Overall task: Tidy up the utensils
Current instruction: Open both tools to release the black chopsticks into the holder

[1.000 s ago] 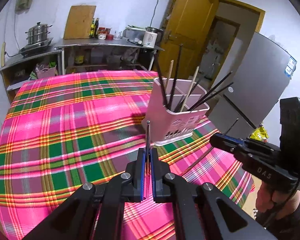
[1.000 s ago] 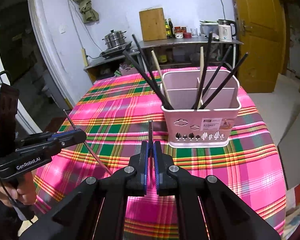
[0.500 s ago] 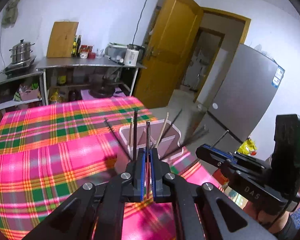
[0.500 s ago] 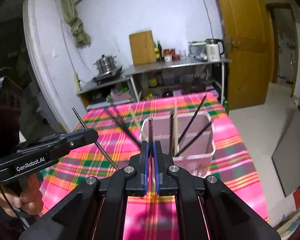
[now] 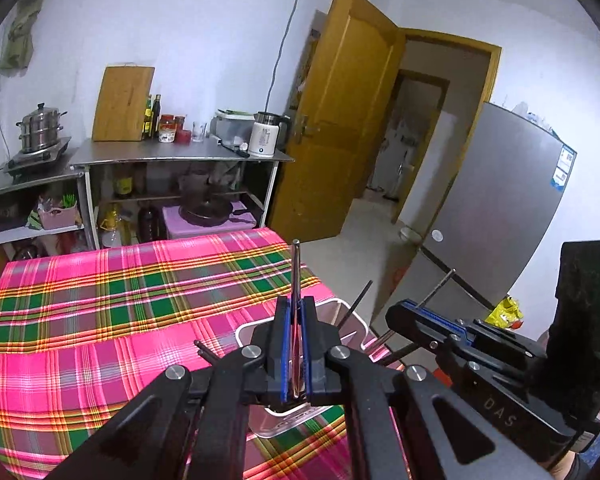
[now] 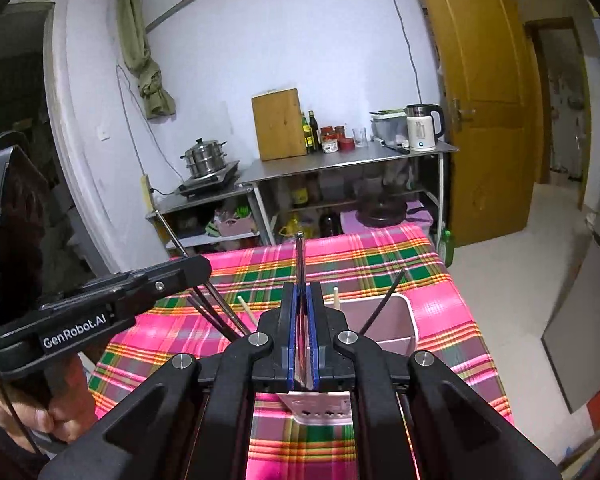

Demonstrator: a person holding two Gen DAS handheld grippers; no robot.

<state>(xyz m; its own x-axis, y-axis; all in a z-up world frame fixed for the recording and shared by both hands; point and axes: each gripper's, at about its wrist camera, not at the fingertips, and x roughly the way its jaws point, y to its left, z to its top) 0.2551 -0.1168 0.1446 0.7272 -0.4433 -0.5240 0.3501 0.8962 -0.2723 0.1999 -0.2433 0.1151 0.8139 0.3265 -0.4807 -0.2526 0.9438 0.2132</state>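
Left gripper (image 5: 295,312) clamped on a dark chopstick (image 5: 295,268), right gripper (image 6: 303,300) clamped on another chopstick (image 6: 300,256), both above the pink holder (image 6: 400,320) near the plaid table's (image 5: 100,300) right edge

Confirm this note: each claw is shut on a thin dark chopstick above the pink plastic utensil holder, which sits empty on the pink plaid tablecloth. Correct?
One error: the pink plastic utensil holder is not empty. The right wrist view shows dark and pale wooden chopsticks standing in it. The rest holds: the left claw and right claw are each shut on a thin dark chopstick, above the holder on the pink plaid tablecloth.
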